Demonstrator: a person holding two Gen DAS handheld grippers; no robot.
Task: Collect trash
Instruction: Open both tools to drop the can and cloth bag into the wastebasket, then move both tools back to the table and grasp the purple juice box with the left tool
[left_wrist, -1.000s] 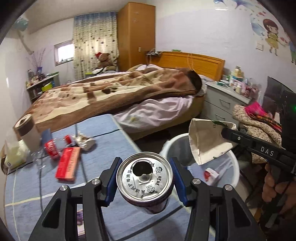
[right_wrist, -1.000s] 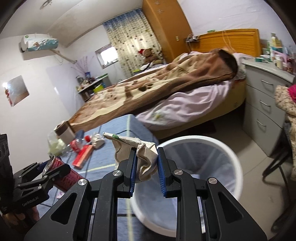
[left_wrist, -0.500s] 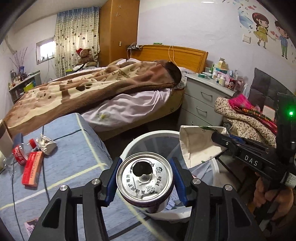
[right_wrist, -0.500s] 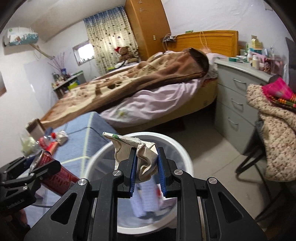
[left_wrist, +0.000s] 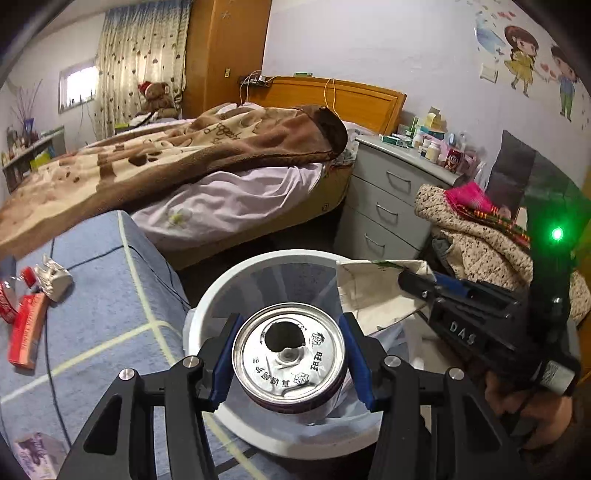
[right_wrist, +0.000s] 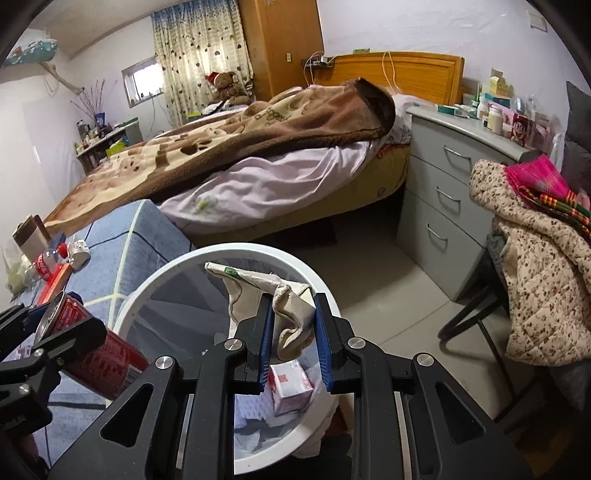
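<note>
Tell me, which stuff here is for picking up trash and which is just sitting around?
For the job:
left gripper holding the can
right gripper holding the crumpled paper bag
white bin

Just sitting around:
bed blanket
grey drawers
teddy bear

At your eleven o'clock lies a bed (left_wrist: 192, 177) under a brown blanket (right_wrist: 258, 136), with a pale sheet (right_wrist: 266, 184) spilling over its near side. Behind it at twelve stands a wooden wardrobe (left_wrist: 227, 51), and a teddy bear (right_wrist: 225, 86) sits by the curtain (left_wrist: 140, 59). At two o'clock you have a grey dresser (right_wrist: 443, 192) crowded with small bottles; just beside it, a floral quilted jacket (right_wrist: 535, 280) hangs over a chair.
</note>
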